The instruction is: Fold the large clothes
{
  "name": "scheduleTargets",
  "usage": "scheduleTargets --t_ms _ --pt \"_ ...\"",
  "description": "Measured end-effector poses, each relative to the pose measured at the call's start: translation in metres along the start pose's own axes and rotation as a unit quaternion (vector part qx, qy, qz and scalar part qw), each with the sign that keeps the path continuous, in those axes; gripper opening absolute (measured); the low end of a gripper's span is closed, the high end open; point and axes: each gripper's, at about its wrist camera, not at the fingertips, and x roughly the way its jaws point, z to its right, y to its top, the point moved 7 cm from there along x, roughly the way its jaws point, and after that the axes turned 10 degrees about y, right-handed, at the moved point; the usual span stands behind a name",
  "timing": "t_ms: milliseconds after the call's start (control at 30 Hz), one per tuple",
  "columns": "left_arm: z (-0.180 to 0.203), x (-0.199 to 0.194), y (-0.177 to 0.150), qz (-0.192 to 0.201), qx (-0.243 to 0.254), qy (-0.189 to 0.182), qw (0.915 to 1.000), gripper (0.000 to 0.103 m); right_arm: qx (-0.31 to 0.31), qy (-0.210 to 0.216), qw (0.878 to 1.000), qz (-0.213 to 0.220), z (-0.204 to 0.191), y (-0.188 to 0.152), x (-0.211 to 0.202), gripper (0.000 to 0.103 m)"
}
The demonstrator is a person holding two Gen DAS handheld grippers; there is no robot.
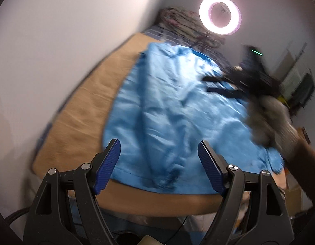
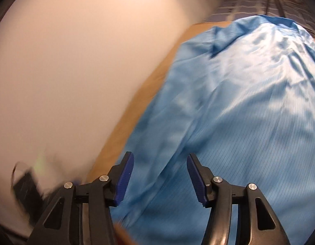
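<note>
A large light-blue garment point(image 1: 177, 110) lies spread and wrinkled over a tan surface point(image 1: 85, 106), its collar end toward the far side. My left gripper point(image 1: 159, 145) hovers open above the garment's near hem, nothing between its blue pads. In the left wrist view my right gripper point(image 1: 212, 84) shows blurred over the garment's right side, a grey sleeve point(image 1: 267, 120) behind it. The right wrist view shows the right gripper point(image 2: 160, 159) open above the striped blue cloth point(image 2: 229, 112), with nothing between the pads.
A white wall point(image 1: 65, 40) runs along the left of the tan surface. A lit ring lamp point(image 1: 220, 14) stands at the far end beside a heap of dark patterned fabric point(image 1: 184, 22). Clutter sits beyond the right edge.
</note>
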Motion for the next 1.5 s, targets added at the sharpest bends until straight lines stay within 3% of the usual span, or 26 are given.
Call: scheduleTargets --t_ms 100,233,367,400,467,533,667,767,867,1067,1100,1133,1200,1500 --pt "0.021 0.0 -0.01 -0.005 0.047 -0.004 0.9989 0.081 0.049 0.002 0.999 0.008 0.034 0.03 0.023 0.055" --pt "0.045 0.022 -0.026 -0.014 0.123 0.026 0.992 0.081 0.099 0.007 0.995 0.007 0.062 0.057 0.059 0.054" --pt "0.051 0.044 -0.034 -0.025 0.14 0.033 0.9892 0.079 0.127 0.009 0.992 0.001 0.081 0.068 0.087 0.052" --pt "0.05 0.048 -0.034 -0.026 0.139 0.037 0.9893 0.071 0.125 0.007 0.992 -0.002 0.082 0.069 0.09 0.051" --pt "0.045 0.058 -0.034 -0.041 0.129 0.043 0.9899 0.03 0.12 0.002 0.993 -0.005 0.085 0.073 0.098 0.051" --pt "0.039 0.063 -0.033 -0.05 0.111 0.036 0.9919 0.01 0.114 -0.008 0.993 -0.011 0.088 0.075 0.104 0.051" --pt "0.027 0.055 -0.025 -0.03 0.08 0.012 0.9963 0.008 0.117 -0.035 0.992 -0.002 0.089 0.083 0.106 0.049" --pt "0.017 0.044 -0.019 -0.016 0.06 0.005 0.9981 0.008 0.075 -0.029 0.997 0.011 0.068 0.09 0.094 0.048" --pt "0.011 0.033 -0.016 -0.003 0.053 0.009 0.9986 0.007 0.075 -0.017 0.997 -0.011 0.057 0.089 0.097 0.048" --pt "0.016 0.016 -0.012 0.019 0.063 0.006 0.9978 0.007 0.104 -0.042 0.993 -0.035 0.073 0.092 0.135 0.049" --pt "0.017 0.015 -0.011 0.02 0.068 0.007 0.9975 0.007 0.109 -0.028 0.993 -0.031 0.071 0.095 0.14 0.045" --pt "0.02 0.013 -0.011 0.023 0.077 0.009 0.9967 0.007 0.112 -0.02 0.993 -0.028 0.07 0.098 0.143 0.023" --pt "0.025 0.01 -0.012 0.027 0.094 0.012 0.9951 0.007 0.113 -0.009 0.993 -0.023 0.064 0.104 0.145 0.003" --pt "0.047 -0.014 -0.017 0.036 0.136 -0.027 0.9897 0.007 0.073 -0.002 0.997 0.036 0.036 0.107 0.072 0.0"
